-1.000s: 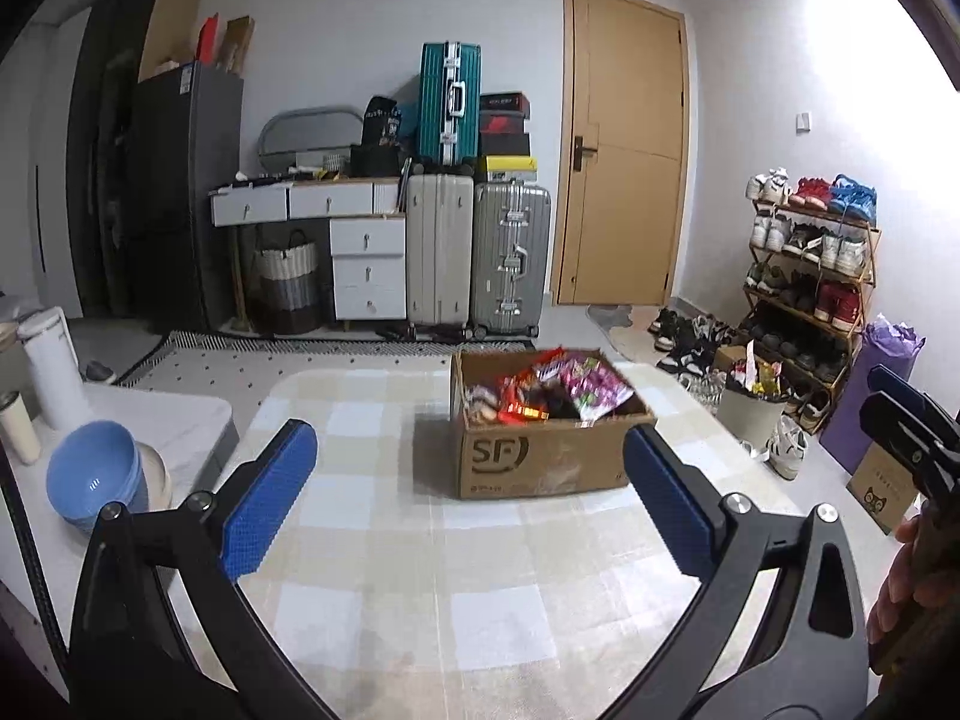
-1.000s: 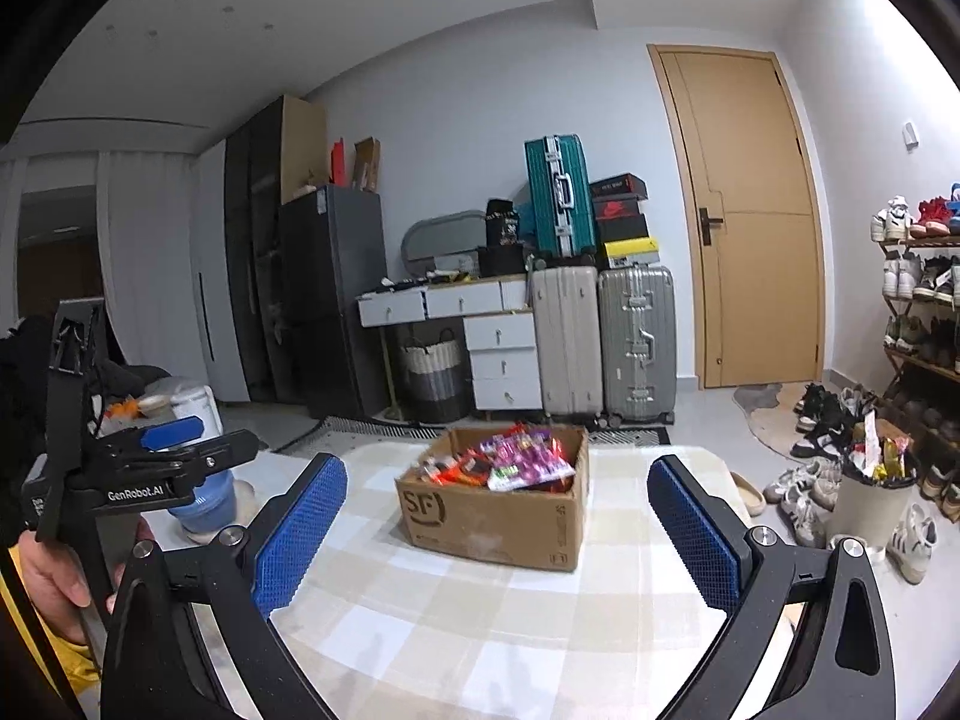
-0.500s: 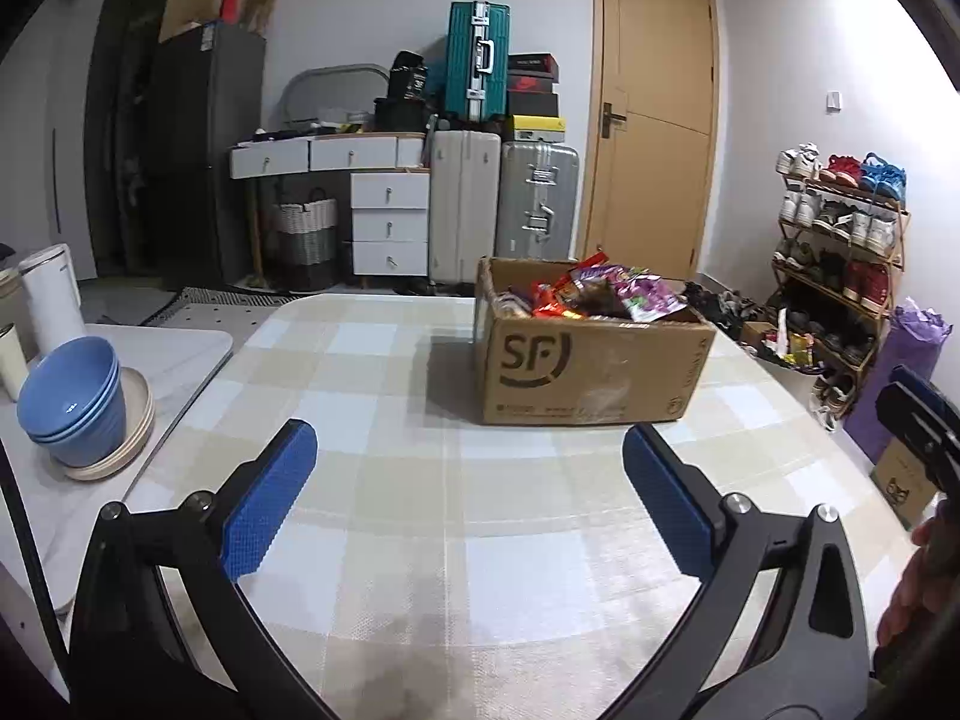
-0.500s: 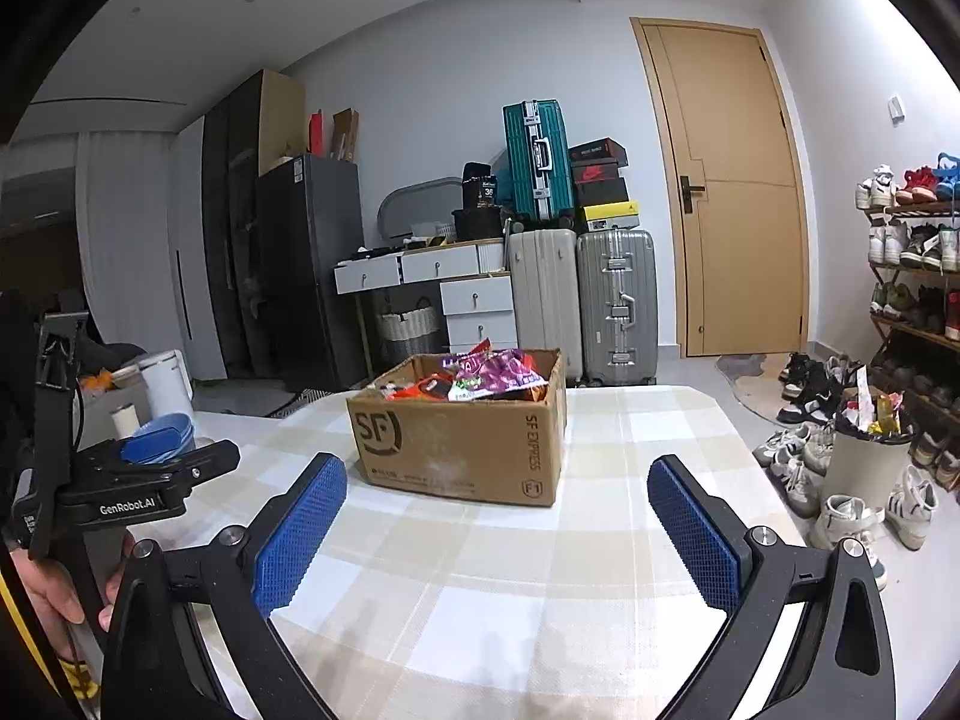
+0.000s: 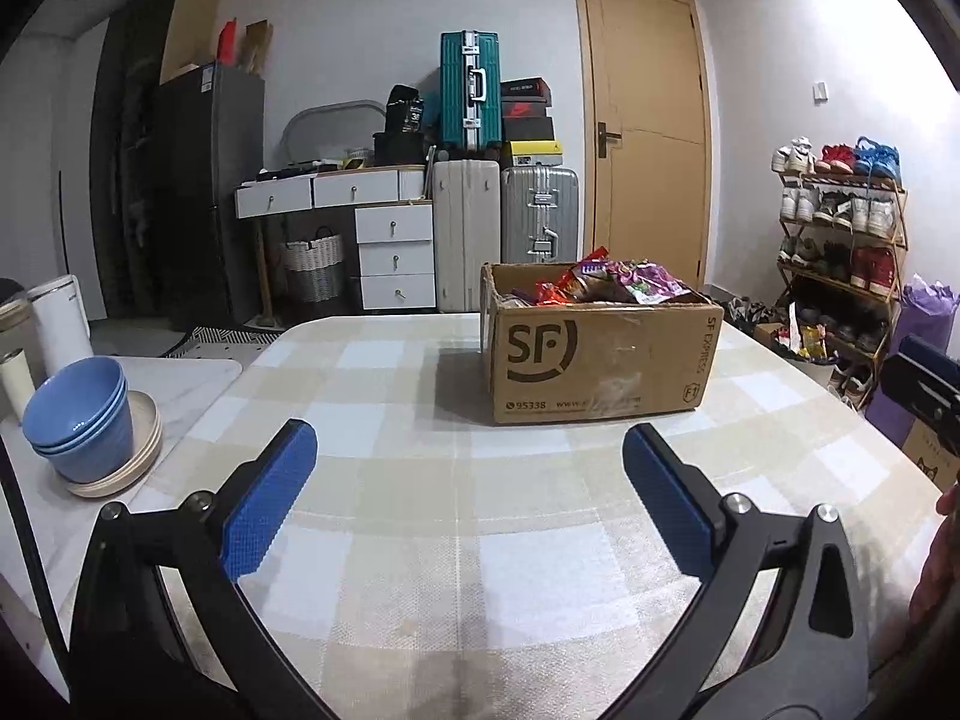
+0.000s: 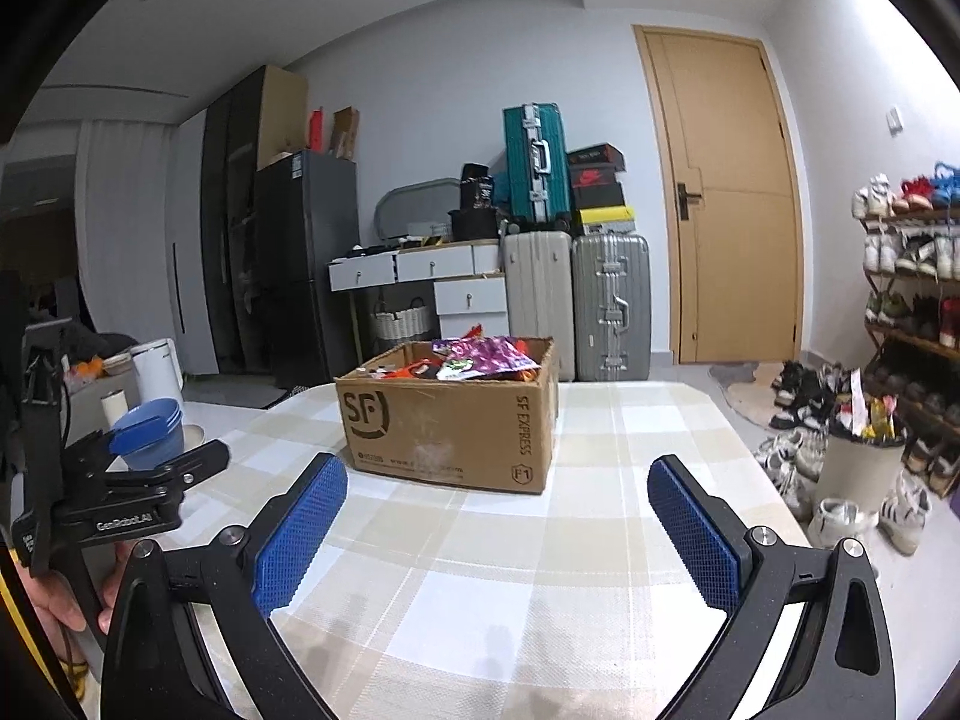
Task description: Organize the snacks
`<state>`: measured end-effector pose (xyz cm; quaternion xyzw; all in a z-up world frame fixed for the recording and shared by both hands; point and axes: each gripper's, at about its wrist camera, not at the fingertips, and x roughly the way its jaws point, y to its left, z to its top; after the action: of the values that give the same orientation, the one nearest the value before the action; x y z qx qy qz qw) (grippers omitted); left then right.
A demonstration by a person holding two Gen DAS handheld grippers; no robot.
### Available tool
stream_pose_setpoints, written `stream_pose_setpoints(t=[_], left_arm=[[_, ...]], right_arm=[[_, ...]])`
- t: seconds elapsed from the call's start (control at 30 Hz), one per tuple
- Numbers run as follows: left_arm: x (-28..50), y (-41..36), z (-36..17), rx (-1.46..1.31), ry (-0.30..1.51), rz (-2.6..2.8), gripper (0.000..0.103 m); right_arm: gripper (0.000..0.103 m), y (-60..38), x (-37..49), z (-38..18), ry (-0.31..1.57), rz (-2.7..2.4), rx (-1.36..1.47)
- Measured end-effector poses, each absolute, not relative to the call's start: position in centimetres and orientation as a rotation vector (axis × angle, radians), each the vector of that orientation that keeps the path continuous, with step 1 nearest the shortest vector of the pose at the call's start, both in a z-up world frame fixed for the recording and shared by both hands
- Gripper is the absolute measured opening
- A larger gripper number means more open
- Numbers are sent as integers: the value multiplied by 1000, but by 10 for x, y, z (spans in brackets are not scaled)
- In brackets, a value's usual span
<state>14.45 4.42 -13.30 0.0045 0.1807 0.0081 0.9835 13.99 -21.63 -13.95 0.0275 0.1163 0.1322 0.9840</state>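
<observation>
A brown cardboard box (image 5: 600, 360) marked SF stands on the checked table (image 5: 420, 480), filled with colourful snack packets (image 5: 618, 285). In the right wrist view the same box (image 6: 450, 420) sits ahead, with its snack packets (image 6: 480, 357) piled at the top. My left gripper (image 5: 468, 492) is open and empty, low over the table, well short of the box. My right gripper (image 6: 498, 522) is open too, holding nothing, just in front of the box. The other gripper's edge (image 5: 924, 384) shows at the far right of the left wrist view.
Stacked blue bowls (image 5: 84, 414) on plates rest on a white side surface at the left, beside a white kettle (image 5: 60, 324). Suitcases (image 5: 504, 240), drawers and a door stand behind the table. A shoe rack (image 5: 840, 252) lines the right wall. A hand (image 6: 54, 594) holds the left gripper.
Both grippers have dropped lower and come closer to the box, which now looks larger and more side-on. Both have stayed open and empty.
</observation>
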Motion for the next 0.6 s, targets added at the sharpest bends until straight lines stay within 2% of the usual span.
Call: stream_pose_setpoints(t=[0.6], left_arm=[[153,42,-136,4,399,23,102]], right_arm=[[102,-226,138,-141,229,244,96]])
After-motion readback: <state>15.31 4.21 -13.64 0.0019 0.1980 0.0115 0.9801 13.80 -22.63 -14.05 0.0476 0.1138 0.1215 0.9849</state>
